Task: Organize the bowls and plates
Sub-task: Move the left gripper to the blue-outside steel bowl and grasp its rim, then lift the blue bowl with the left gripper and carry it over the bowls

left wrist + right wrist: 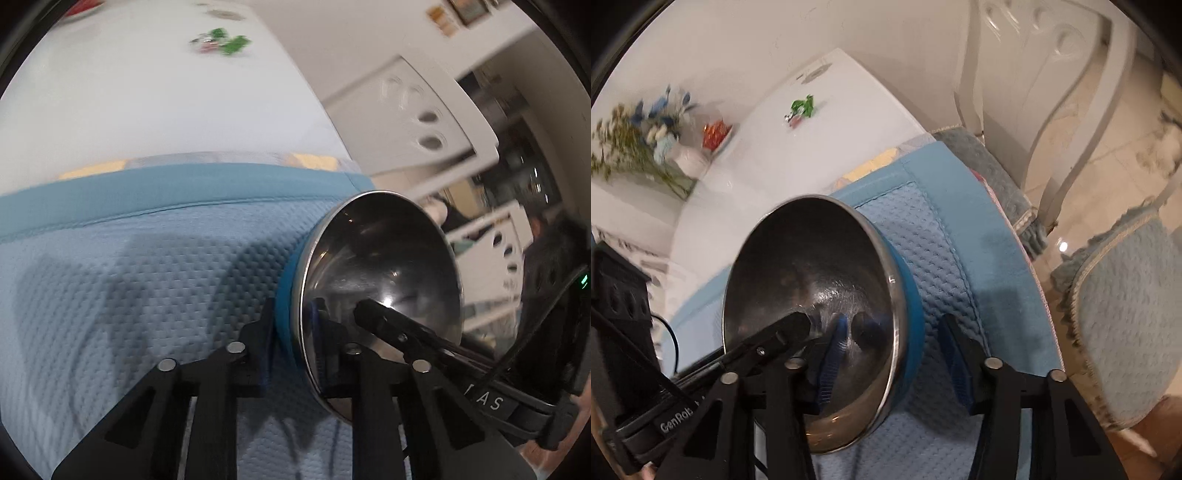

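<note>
A round steel bowl with a blue outer shell (pixel 380 266) is hanging tilted above the light blue waffle-weave cloth (pixel 129 288) that is covering the near part of the white table (pixel 129 103) — its shiny hollow is facing sideways rather than up. The left gripper (pixel 299 325) is clamping the bowl's rim, its black fingers (pixel 258 332) nearly closed, one on the blue outside and one inside the steel. A second black finger tip from the other tool is also reaching into the hollow at the right of this view.

In the right wrist view the same bowl (pixel 812 277) is filling the left half, again tilted over the cloth (pixel 945 258). The right gripper (pixel 894 347) is straddling the rim, its blue-padded fingers (pixel 831 354) standing partly open — one inside the steel, the other (pixel 955 354) beside the blue wall; whether the pads are pressing I cannot tell. Farther back a vase of blue and green flowers (pixel 642 147) and green wrapped sweets (pixel 801 107) are lying on the table (pixel 757 155), with a white chair with a blue cushion (pixel 1126 295) at the right.
</note>
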Demonstrator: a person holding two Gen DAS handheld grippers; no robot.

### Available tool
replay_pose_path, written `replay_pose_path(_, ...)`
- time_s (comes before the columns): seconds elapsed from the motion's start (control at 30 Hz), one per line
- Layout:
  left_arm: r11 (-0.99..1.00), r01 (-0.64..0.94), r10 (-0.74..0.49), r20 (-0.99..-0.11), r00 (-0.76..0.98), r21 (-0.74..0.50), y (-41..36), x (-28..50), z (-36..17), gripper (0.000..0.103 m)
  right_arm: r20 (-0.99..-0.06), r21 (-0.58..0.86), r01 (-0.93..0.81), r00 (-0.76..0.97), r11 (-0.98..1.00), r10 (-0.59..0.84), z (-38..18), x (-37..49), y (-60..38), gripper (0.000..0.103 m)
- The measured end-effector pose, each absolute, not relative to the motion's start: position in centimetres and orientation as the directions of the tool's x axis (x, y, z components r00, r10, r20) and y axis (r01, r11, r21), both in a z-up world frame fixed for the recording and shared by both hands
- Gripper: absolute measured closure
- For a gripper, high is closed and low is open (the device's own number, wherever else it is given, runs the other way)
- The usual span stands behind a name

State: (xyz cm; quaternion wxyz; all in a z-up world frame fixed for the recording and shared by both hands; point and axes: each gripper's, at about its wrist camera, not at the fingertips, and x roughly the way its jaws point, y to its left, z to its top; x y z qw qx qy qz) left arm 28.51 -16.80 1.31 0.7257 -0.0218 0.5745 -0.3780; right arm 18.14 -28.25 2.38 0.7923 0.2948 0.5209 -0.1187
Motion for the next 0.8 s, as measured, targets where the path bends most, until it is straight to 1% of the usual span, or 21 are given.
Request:
replay_pose_path(0.03, 0.714, 0.536, -0.572, -0.817, 0.076, -0.45, -16.8, 28.2, 1.4, 0.089, -0.899, 0.325, 0.492, 0.426, 0.808, 0.103, 2.5, 18.1, -28.1, 0.063)
replay_pose_path(0.17, 0.711, 0.531, -0.583, -0.809, 0.079, -0.461, -16.0, 28.0, 1.7, 0.089, -0.899, 0.323, 0.46, 0.422, 0.827, 0.116, 2.8, 17.7, -27.6, 0.062)
replay_pose_path(0.33, 0.702, 0.555, -0.589, -0.802, 0.101, -0.446, -14.9, 27.3, 3.3, 0.089, -0.898, 0.298, 0.431, 0.429, 0.852, 0.096, 4.2, 17.2, -25.8, 0.062)
replay_pose_path(0.47, 0.697, 0.561, -0.603, -0.788, 0.122, -0.447, -13.9, 27.0, 4.6, 0.089, -0.899, 0.332, 0.425, 0.412, 0.842, 0.146, 5.2, 17.1, -24.8, 0.061)
replay_pose_path(0.63, 0.691, 0.56, -0.629, -0.762, 0.153, -0.458, -11.9, 25.7, 6.7, 0.089, -0.892, 0.324, 0.389, 0.428, 0.862, 0.143, 8.1, 16.3, -23.2, 0.061)
replay_pose_path(0.7, 0.69, 0.559, -0.642, -0.745, 0.18, -0.46, -11.1, 24.9, 8.1, 0.089, -0.894, 0.337, 0.388, 0.417, 0.858, 0.163, 9.0, 15.9, -22.6, 0.061)
replay_pose_path(0.8, 0.698, 0.561, -0.648, -0.725, 0.232, -0.444, -9.8, 23.4, 10.5, 0.089, -0.881, 0.395, 0.392, 0.418, 0.831, 0.221, 10.6, 15.0, -21.8, 0.061)
